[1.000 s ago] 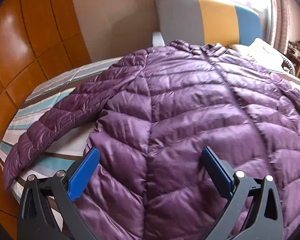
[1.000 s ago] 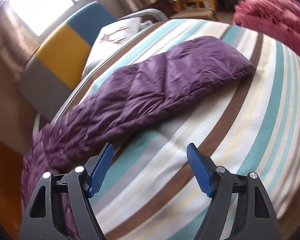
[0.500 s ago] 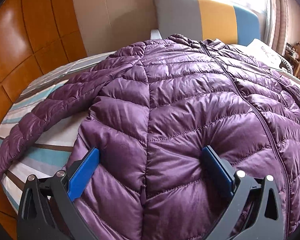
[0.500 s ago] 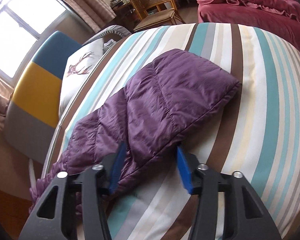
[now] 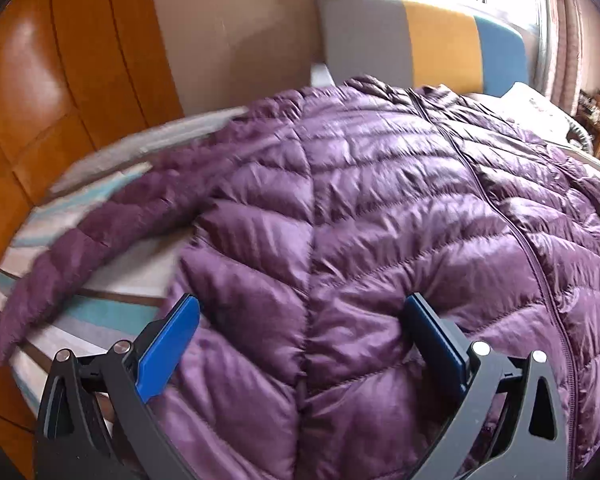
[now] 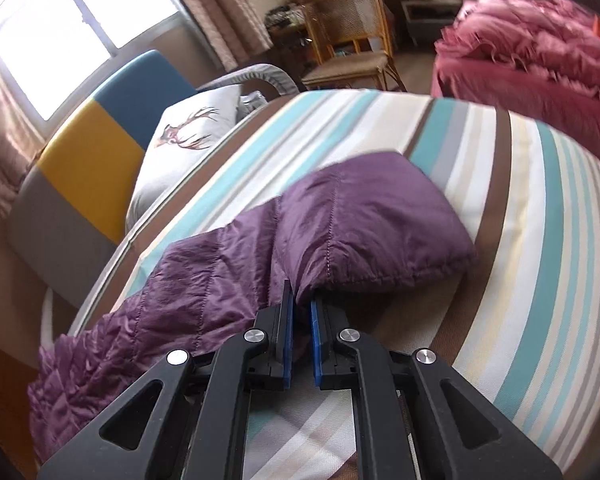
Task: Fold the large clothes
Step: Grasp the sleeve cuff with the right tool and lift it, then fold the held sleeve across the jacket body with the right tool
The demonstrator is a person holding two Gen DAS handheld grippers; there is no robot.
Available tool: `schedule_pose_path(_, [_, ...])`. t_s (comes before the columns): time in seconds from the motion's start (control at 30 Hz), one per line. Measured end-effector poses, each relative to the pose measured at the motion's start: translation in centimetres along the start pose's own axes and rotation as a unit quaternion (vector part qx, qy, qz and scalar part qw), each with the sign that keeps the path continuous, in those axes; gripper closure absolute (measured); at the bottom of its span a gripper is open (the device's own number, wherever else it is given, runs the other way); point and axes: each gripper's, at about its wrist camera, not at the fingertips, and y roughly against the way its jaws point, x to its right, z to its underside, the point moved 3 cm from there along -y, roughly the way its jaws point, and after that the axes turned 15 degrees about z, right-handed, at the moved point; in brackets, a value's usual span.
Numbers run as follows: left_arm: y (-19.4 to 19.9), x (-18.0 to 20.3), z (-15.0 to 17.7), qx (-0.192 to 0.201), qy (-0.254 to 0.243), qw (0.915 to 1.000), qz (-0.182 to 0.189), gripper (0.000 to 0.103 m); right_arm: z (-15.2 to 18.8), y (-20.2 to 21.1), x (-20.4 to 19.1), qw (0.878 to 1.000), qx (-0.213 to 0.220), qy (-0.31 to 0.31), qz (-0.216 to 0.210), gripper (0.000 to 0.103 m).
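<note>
A purple quilted puffer jacket (image 5: 380, 220) lies spread front-up on a striped bed (image 5: 112, 312), zipper running down its right side. Its left sleeve (image 5: 100, 232) stretches out over the sheet. My left gripper (image 5: 304, 320) is open, its blue pads on either side of the jacket's lower body panel. In the right wrist view the other sleeve (image 6: 360, 232) lies across the striped bed (image 6: 540, 280). My right gripper (image 6: 301, 308) is shut on that sleeve's near edge close to the cuff.
A grey, yellow and blue headboard (image 5: 420, 44) stands at the far end, with a deer-print pillow (image 6: 192, 136) beside it. Orange wooden panels (image 5: 40, 100) run along the left. A rattan chair (image 6: 352, 52) and a pink bedspread (image 6: 540, 64) lie beyond the bed.
My right gripper moved in to the sleeve and closed on its edge. My left gripper moved forward over the jacket's body and stays open.
</note>
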Motion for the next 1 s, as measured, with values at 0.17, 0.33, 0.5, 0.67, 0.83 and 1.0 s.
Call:
schedule_pose_path(0.17, [-0.6, -1.2, 0.0, -0.008, 0.019, 0.9998, 0.001, 0.002, -0.1, 2.8, -2.6, 0.996, 0.053, 0.067, -0.005, 0.095])
schedule_pose_path(0.33, [-1.0, -1.1, 0.4, -0.008, 0.019, 0.9998, -0.002, 0.002, 2.0, 6.7, -8.4, 0.982, 0.1, 0.152, -0.043, 0.095])
schedule_pose_path(0.5, [-1.1, -1.8, 0.7, -0.01, 0.044, 0.9987, 0.024, 0.002, 7.5, 10.1, -15.2, 0.951, 0.134, 0.265, -0.092, 0.095])
schedule_pose_path(0.67, [-1.1, -2.0, 0.9, -0.009, 0.048, 0.9984, 0.029, 0.002, 14.1, 13.1, -20.7, 0.905, 0.165, 0.37, -0.133, 0.095])
schedule_pose_path(0.83, [-1.2, -2.1, 0.8, -0.009, 0.052, 0.998, 0.034, 0.002, 19.4, 14.8, -24.8, 0.863, 0.18, 0.444, -0.159, 0.096])
schedule_pose_path(1.0, [-1.2, -2.0, 0.8, -0.009, 0.055, 0.9977, 0.038, 0.002, 25.4, 16.2, -27.9, 0.797, 0.198, 0.535, -0.197, 0.096])
